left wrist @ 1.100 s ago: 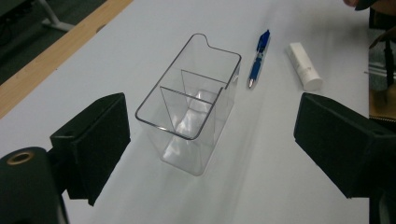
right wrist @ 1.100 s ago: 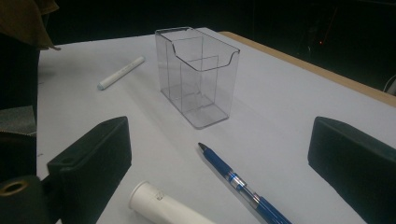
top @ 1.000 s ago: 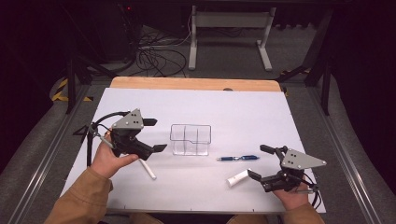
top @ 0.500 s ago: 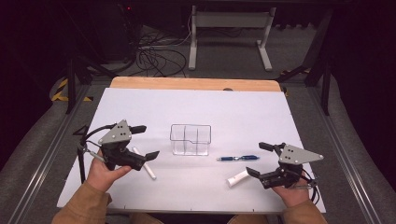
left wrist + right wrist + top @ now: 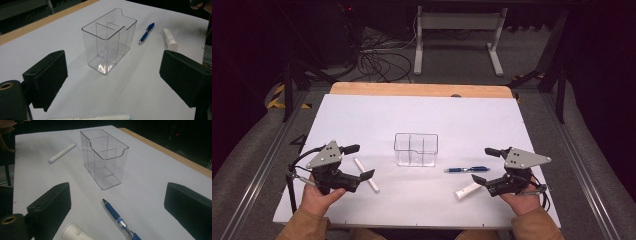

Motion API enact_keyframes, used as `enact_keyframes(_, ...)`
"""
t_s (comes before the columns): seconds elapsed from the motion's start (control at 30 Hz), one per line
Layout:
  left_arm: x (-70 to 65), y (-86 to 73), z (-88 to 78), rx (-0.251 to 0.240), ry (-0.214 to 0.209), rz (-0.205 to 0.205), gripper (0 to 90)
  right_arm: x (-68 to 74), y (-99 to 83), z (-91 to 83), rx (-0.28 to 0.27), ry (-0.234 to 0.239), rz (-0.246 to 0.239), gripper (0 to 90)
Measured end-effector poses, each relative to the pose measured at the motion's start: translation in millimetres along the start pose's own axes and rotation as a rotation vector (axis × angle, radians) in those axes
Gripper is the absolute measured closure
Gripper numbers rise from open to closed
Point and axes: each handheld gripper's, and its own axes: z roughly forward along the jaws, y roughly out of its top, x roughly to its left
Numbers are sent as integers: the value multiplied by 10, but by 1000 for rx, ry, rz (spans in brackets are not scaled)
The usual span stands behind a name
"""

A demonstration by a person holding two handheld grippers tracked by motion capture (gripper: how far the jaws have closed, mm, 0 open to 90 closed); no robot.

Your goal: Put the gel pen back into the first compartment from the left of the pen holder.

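Note:
A clear plastic organizer point(image 5: 416, 149) with dividers stands upright mid-table, also seen ahead in the left gripper view point(image 5: 110, 40) and the right gripper view point(image 5: 103, 157). A white marker point(image 5: 366, 175) lies left of it, under my open left gripper point(image 5: 360, 161), and shows at the bottom edge between the jaws point(image 5: 100, 117). A blue pen point(image 5: 467, 170) and a white tube point(image 5: 468, 190) lie right of the organizer. My right gripper point(image 5: 483, 165) stands open just right of them, with the pen point(image 5: 118, 220) and the tube point(image 5: 75, 233) low between its jaws. Neither gripper holds anything.
A white sheet point(image 5: 422, 115) covers the table, with a wooden strip point(image 5: 412, 90) along the far edge. Beyond it are a dark floor, cables point(image 5: 377, 60) and a metal stand point(image 5: 457, 30). The person's hands and brown sleeves point(image 5: 307, 227) come in at the near edge.
My left gripper has drawn back toward the near edge and to the left, still open. The right gripper, organizer, pen, tube and marker have hardly moved.

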Motion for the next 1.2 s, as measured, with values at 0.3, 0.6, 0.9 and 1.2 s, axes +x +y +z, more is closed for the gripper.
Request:
enact_keyframes(0.3,21,-19,-25,-11,8,-31,85,-43,31,39,36,40,14,146)
enact_keyframes(0.6,50,-40,-74,-19,36,-28,85,-119,112,178,163,56,-20,189)
enact_keyframes(0.9,73,-67,-141,-39,63,-41,86,-214,157,286,261,72,-60,219)
enact_keyframes(1.2,93,-96,-188,-82,90,-50,71,-308,214,392,350,79,-93,261)
